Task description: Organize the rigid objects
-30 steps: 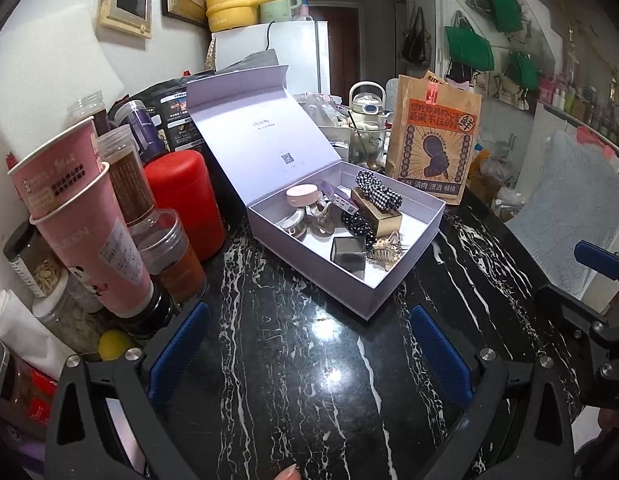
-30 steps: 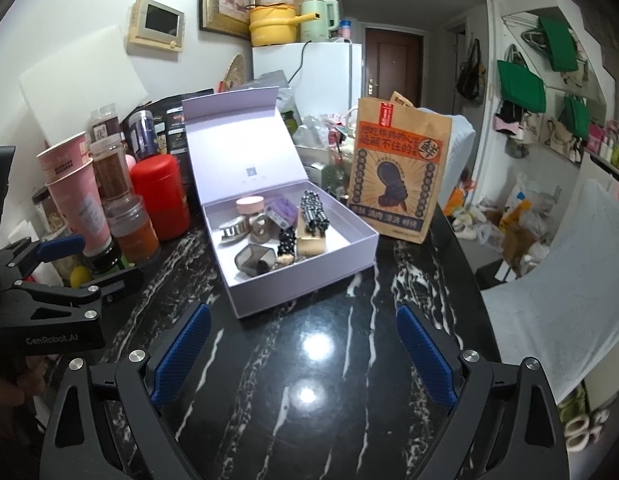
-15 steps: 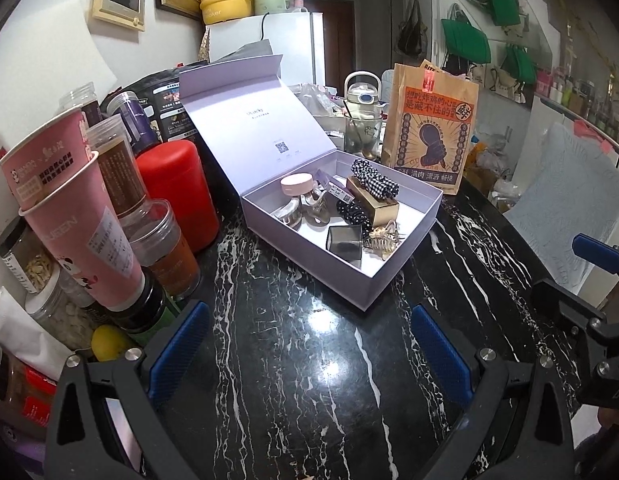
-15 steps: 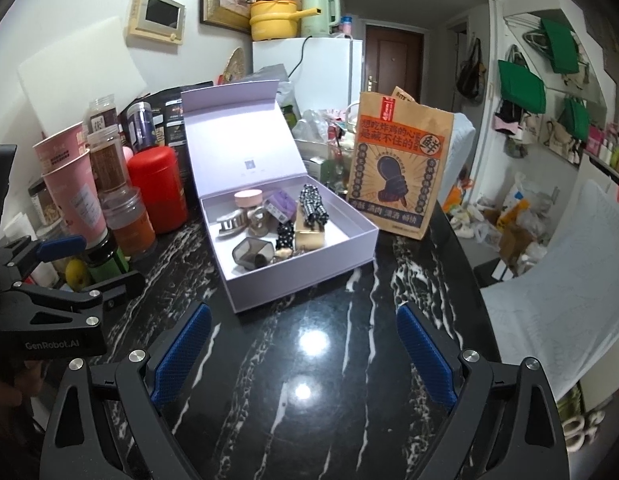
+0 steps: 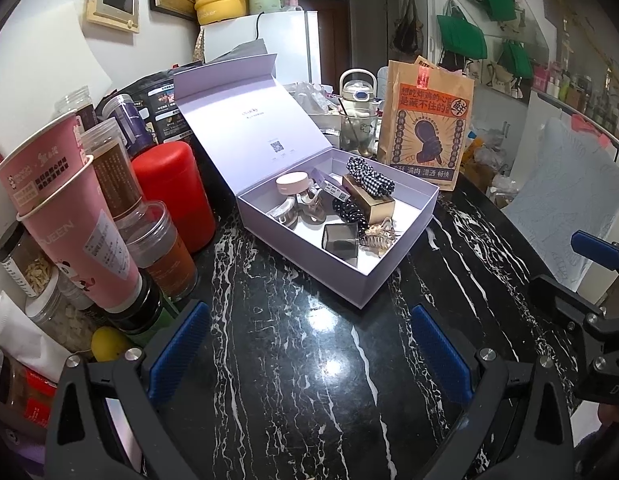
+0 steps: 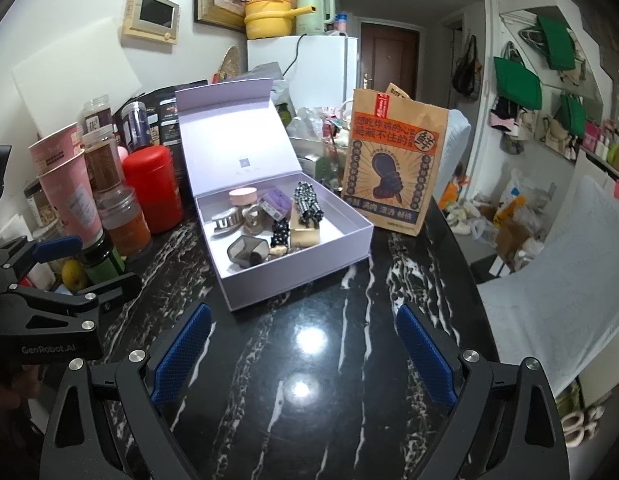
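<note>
We record the left tool (image 5: 309, 344) and the right tool (image 6: 305, 344) both spread wide, nothing between their blue pads, each low in its own frame above the black marbled surface (image 6: 329, 380). The lilac box (image 5: 365, 280) sits at frame centre in both views, lid propped open. Inside lie a pink round case (image 5: 293, 183), a gold box (image 5: 369, 200) with a checked scrunchie (image 5: 369, 178) on it, a dark hexagonal case (image 5: 341, 238) and claw clips. The right view alone shows the purple packet (image 6: 276, 202) clearly, and the left tool at its lower left edge. The left view alone shows a gold clip (image 5: 379, 236). A paper bag (image 6: 393, 168) stands beside the box.
</note>
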`<move>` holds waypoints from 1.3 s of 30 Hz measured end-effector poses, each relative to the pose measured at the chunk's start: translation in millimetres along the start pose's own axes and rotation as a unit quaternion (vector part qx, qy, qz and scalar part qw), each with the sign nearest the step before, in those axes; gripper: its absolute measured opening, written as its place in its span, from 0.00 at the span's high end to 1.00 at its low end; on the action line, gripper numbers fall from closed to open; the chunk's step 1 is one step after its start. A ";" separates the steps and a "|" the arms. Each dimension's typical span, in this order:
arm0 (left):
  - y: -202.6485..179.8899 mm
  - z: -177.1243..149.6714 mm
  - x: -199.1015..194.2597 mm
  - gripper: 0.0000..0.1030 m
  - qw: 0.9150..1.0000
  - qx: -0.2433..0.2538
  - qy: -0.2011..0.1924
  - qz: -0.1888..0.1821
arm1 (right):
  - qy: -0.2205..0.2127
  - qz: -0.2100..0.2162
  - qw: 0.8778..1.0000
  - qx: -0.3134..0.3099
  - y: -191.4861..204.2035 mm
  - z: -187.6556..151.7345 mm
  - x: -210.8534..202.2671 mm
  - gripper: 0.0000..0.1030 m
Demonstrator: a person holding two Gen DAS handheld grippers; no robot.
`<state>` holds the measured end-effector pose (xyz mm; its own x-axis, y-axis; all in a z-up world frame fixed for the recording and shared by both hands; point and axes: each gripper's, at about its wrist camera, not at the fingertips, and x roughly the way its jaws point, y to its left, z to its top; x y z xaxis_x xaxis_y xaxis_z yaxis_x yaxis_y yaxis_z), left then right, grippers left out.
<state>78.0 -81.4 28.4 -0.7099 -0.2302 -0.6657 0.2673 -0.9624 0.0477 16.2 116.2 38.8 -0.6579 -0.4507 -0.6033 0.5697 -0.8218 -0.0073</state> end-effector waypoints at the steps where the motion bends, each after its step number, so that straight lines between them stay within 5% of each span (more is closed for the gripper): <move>1: -0.3 0.2 0.0 0.01 1.000 0.001 0.000 -0.001 | 0.000 0.000 1.000 0.000 -0.4 0.0 -0.1 0.08; 39: -17.8 6.4 6.0 0.01 0.999 0.026 0.013 -0.015 | 0.000 -0.006 1.000 0.013 -12.2 -2.8 -3.6 0.08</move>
<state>64.8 -66.5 28.2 -0.7003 -0.1979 -0.6859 0.2111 -0.9752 0.0658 13.0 128.8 38.9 -0.6640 -0.4407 -0.6040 0.5485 -0.8361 0.0071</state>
